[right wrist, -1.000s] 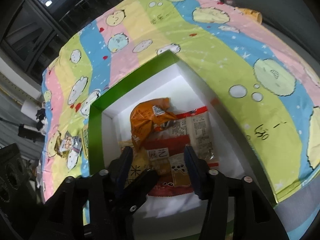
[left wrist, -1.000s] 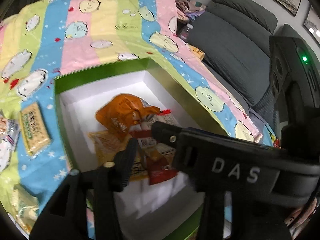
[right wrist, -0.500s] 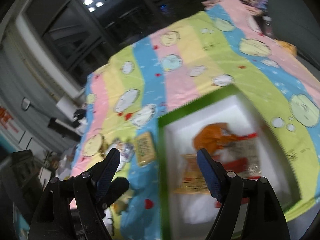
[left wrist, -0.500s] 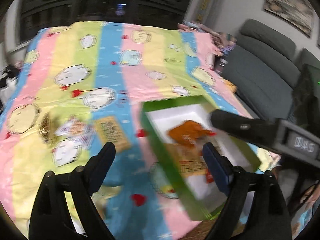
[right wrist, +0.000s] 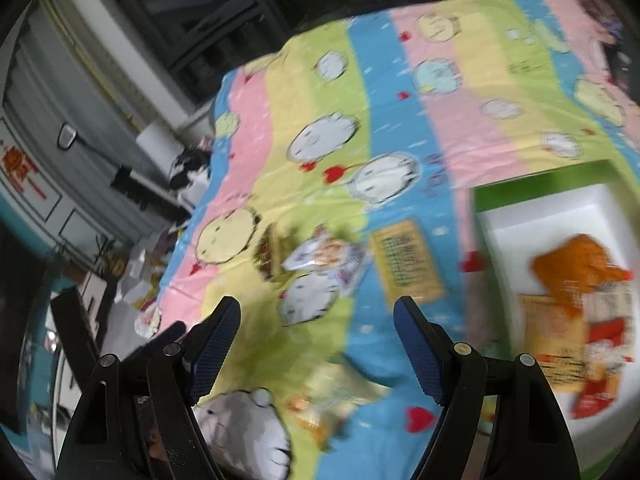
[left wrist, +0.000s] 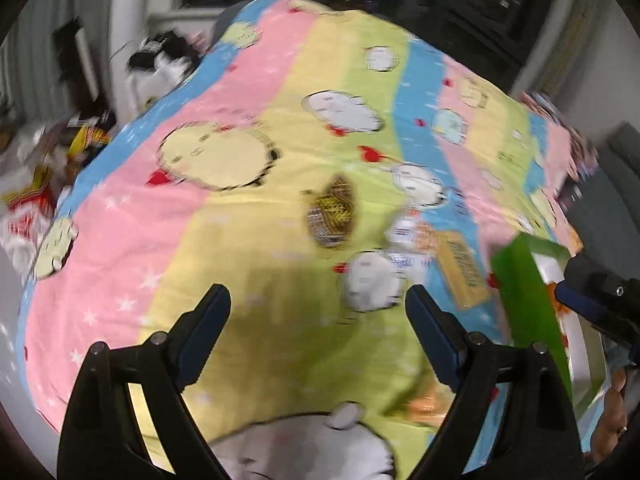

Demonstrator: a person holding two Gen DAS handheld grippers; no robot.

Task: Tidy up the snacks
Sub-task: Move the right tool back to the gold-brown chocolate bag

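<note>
A green box [right wrist: 540, 178] with a white inside holds an orange packet [right wrist: 576, 268] and several other snack packets; its green wall shows at the right of the left wrist view [left wrist: 528, 300]. Loose snacks lie on the striped cloth: a tan flat packet [right wrist: 406, 264] [left wrist: 462, 272], a white printed packet [right wrist: 328, 256] [left wrist: 408, 232], a dark brown-yellow packet [right wrist: 266, 254] [left wrist: 334, 216], and a blurred yellow-orange packet [right wrist: 320, 408] near the front. My left gripper [left wrist: 318, 312] and right gripper [right wrist: 316, 334] are both open and empty above the cloth.
The colourful cartoon cloth [left wrist: 240, 208] covers the table. Its left edge drops to a cluttered floor with bags [left wrist: 28, 200]. A grey sofa [left wrist: 616, 184] stands at the right. The right gripper's body [left wrist: 600, 300] shows over the box.
Both grippers have swung left, away from over the box toward the loose snacks on the cloth. Both jaws have opened wide since one second ago.
</note>
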